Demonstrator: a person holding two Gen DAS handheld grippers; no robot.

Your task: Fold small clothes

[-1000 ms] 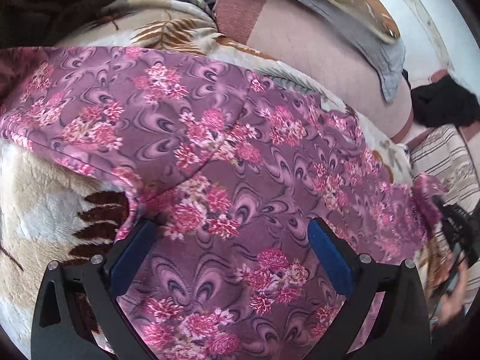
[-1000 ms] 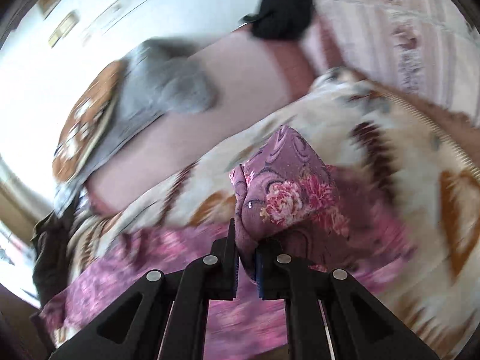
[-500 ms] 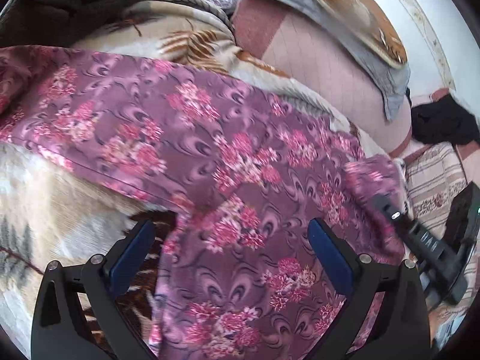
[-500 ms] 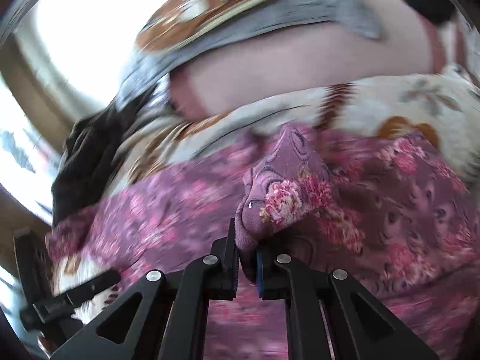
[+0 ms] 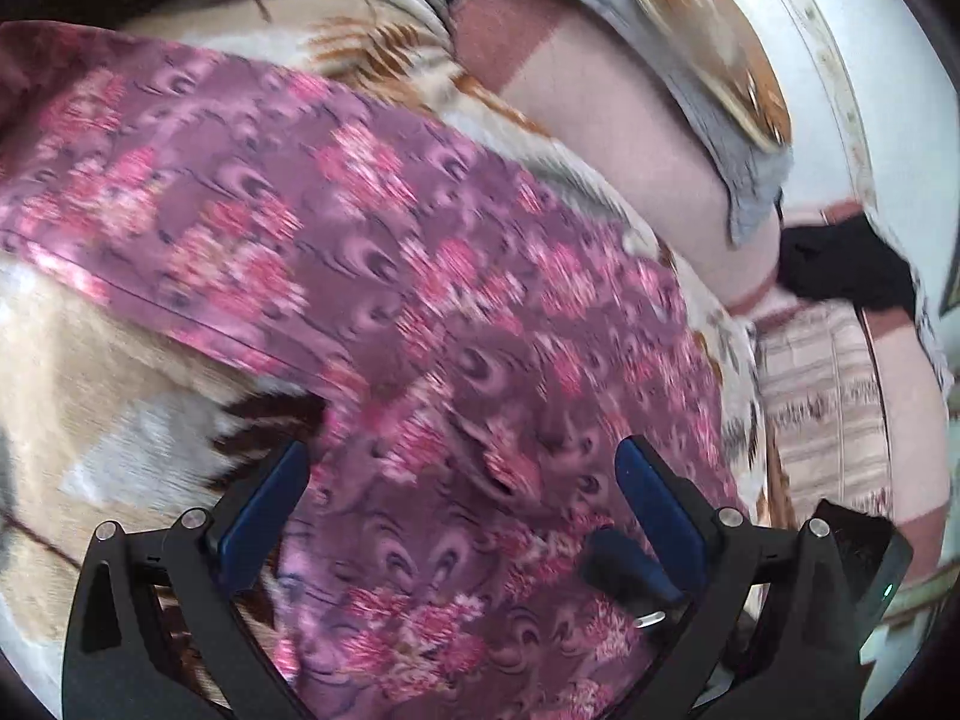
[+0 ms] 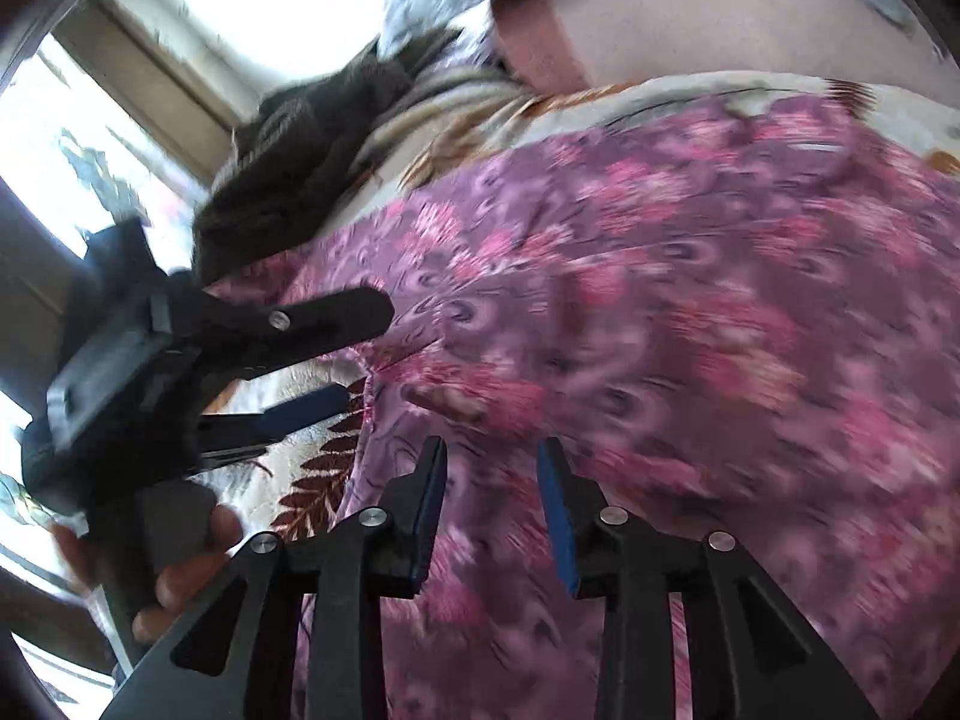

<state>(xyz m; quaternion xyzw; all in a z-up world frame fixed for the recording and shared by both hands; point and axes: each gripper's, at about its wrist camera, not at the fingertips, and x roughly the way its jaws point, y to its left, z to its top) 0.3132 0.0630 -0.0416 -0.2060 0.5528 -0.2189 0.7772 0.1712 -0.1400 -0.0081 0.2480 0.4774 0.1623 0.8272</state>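
Observation:
A purple garment with pink flowers (image 5: 420, 300) lies spread on a cream leaf-patterned blanket (image 5: 90, 420); it also fills the right wrist view (image 6: 690, 330). My left gripper (image 5: 462, 480) is open wide just above the cloth, holding nothing, and shows from the side in the right wrist view (image 6: 354, 354). My right gripper (image 6: 492, 468) is open, its jaws a small gap apart over the cloth, holding nothing. Part of it shows at the lower right of the left wrist view (image 5: 624, 558).
A pink mattress (image 5: 630, 138) and a grey-and-orange pillow (image 5: 708, 60) lie behind the blanket. A dark garment (image 6: 312, 168) is heaped at the blanket's far end. A black item (image 5: 840, 264) and striped cloth (image 5: 822, 396) are at the right. A window (image 6: 90, 180) is left.
My right gripper has let go of the garment corner it carried across and now stands open over the cloth, close beside my left gripper. The left gripper stayed open.

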